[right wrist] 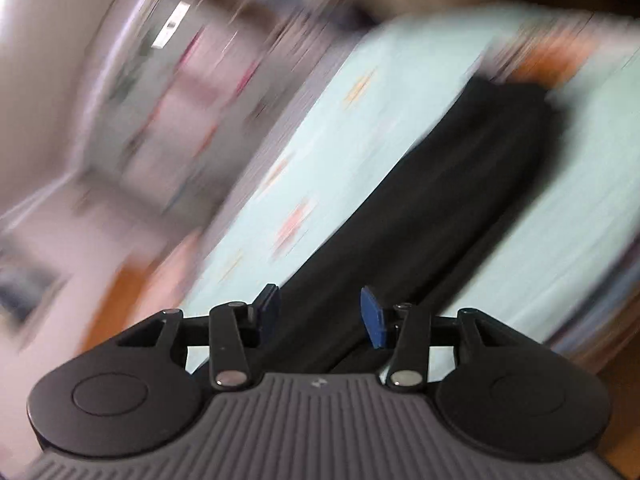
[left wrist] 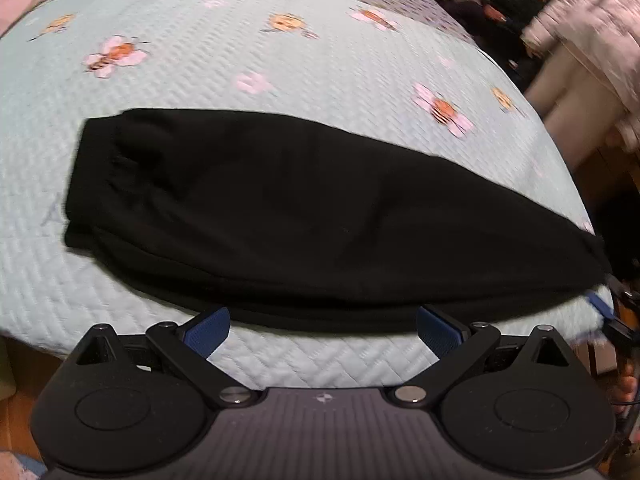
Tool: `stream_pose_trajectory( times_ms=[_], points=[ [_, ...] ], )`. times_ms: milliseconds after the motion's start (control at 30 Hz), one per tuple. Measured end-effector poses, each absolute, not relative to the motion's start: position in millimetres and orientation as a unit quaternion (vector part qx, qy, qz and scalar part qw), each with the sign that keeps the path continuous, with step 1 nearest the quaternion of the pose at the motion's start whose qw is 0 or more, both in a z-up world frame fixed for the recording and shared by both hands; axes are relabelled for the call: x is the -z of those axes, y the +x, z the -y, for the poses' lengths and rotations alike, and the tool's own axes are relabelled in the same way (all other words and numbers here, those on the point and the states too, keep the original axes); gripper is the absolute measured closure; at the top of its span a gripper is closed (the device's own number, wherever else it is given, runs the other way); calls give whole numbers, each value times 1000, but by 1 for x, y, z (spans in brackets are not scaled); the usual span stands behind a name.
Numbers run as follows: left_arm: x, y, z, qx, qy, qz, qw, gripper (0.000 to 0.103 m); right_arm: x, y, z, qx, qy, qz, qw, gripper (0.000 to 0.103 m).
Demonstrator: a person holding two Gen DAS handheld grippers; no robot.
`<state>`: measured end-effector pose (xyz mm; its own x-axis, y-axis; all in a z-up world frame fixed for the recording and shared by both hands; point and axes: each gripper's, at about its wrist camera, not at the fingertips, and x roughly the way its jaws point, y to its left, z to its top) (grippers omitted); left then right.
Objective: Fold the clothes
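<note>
I'm looking into a home bedroom: a bed (left wrist: 280,80) under a quilted bee-print bedspread (left wrist: 120,54), wooden floor (right wrist: 120,292) beside it.

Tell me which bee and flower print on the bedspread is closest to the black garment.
The pink flower with the orange bee right of centre, just beyond the black garment and nearly touching its far edge. The other prints on the bedspread lie farther back.

Ahead of the left gripper: bed under pale mint quilted coverlet (left wrist: 320,60) printed with pink flowers and bees. Wood floor (left wrist: 16,412) low left. Right-wrist view motion-blurred: pale wall (right wrist: 36,80), orange-brown floor (right wrist: 116,300)
</note>
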<state>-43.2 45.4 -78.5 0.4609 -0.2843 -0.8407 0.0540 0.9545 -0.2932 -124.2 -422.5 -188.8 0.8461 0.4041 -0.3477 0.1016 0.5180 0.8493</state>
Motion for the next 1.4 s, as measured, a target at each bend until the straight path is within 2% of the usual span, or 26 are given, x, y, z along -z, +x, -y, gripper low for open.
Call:
stream_pose_trajectory(
  times_ms=[267,633,1067,1133,1200,1300,1400],
  points=[
    [87,-53,-54,101,-134,-521,837,3,238,-85,367,-75,552,-324,765,54],
    [98,-51,-70,102,-162,-529,827,3,230,-75,348,-10,525,-367,768,55],
    [108,-52,-86,98,-190,-537,816,3,251,-77,341,-4,568,-322,758,55],
    [108,-52,-85,101,-189,-538,816,3,248,-75,338,-7,553,-322,768,59],
    [107,-52,-85,101,-190,-538,815,3,244,-74,337,-4,540,-322,777,77],
    [106,-53,-87,98,-191,-538,815,3,240,-76,336,-6,525,-317,790,94],
    [106,-54,-89,93,-193,-540,814,3,236,-77,334,-20,519,-301,800,98]
  ],
)
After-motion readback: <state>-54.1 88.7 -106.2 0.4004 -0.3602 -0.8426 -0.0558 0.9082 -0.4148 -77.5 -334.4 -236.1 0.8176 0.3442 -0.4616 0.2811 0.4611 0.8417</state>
